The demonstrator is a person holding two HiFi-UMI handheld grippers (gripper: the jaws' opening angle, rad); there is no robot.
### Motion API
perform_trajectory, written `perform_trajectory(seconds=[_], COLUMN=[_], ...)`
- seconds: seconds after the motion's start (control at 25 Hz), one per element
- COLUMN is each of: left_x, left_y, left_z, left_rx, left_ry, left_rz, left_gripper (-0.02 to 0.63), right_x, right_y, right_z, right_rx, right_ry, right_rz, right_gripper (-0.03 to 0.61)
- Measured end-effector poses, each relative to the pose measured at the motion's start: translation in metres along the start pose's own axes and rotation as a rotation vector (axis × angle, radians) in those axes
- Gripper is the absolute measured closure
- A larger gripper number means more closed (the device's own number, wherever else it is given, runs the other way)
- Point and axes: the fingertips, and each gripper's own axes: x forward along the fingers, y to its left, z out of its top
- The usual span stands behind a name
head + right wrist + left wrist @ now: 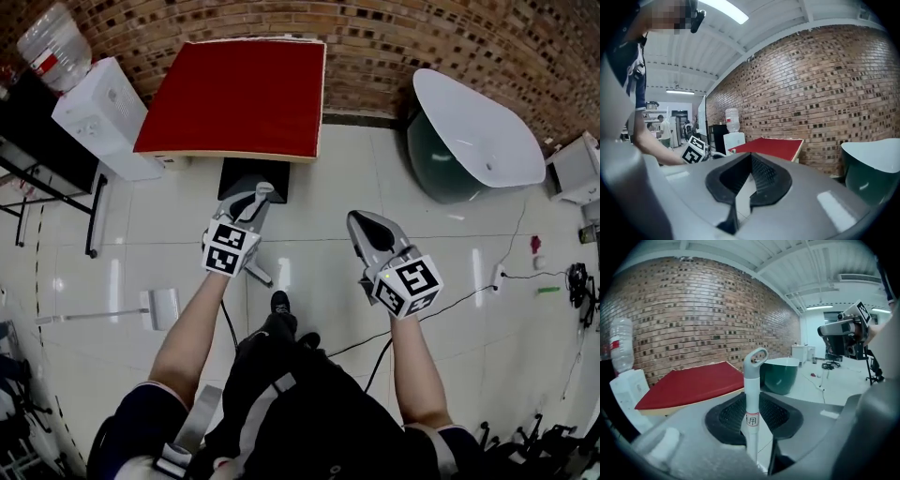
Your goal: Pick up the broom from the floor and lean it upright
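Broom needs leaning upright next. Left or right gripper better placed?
Left. The left gripper has its jaws clamped on the broom handle, loop end pointing up. The right gripper is empty, jaws together, off to the side and touching nothing.

The broom handle (751, 394) carries a small white label (751, 420) with a red border, wrapped round the shaft. One handwritten Chinese character, 用, can be read on it; what stands to its left is cut off by the shaft's curve. The red band on the water bottle (620, 345) is too blurred to read, and the marker cubes (230, 248) bear only black-and-white square patterns
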Motion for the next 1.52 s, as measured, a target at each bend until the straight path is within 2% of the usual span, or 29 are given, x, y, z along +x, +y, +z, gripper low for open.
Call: perform_trajectory(seconds=[0.16, 0.4, 0.64, 0.8, 1.16, 1.4, 1.52], left_x=[-0.012, 0.001, 0.022, 0.043, 0.106, 0.117, 0.117], left_y=[0.037, 0.061, 0.078, 0.092, 0.125, 0.132, 0.129], left_z=[-0.010, -0.010, 0.003, 0.011, 0.027, 0.029, 0.028], left_rx=[-0.114, -0.186, -0.248, -0.306, -0.299, -0.283, -0.288], left_ry=[-0.026, -0.016, -0.014, -0.010, 0.017, 0.001, 0.006], left_rz=[0.112, 0.205, 0.292, 0.349, 0.482, 0.535, 0.522], left_gripper=[0.523, 0.523, 0.523, 0.522, 0.518, 0.515, 0.487], right_x=[0.044, 0.085, 0.117, 0.144, 0.197, 0.218, 0.225], right_y=[0.013, 0.012, -0.011, -0.030, -0.074, -0.086, -0.084], right_z=[0.014, 0.027, 0.037, 0.039, 0.049, 0.055, 0.056], right_rx=[-0.037, -0.049, -0.053, -0.043, -0.028, -0.028, -0.026], right_ry=[0.006, 0.004, 0.009, 0.015, 0.044, 0.053, 0.059], right_rz=[0.067, 0.120, 0.188, 0.276, 0.478, 0.580, 0.620], right_gripper=[0.574, 0.574, 0.574, 0.574, 0.574, 0.573, 0.574])
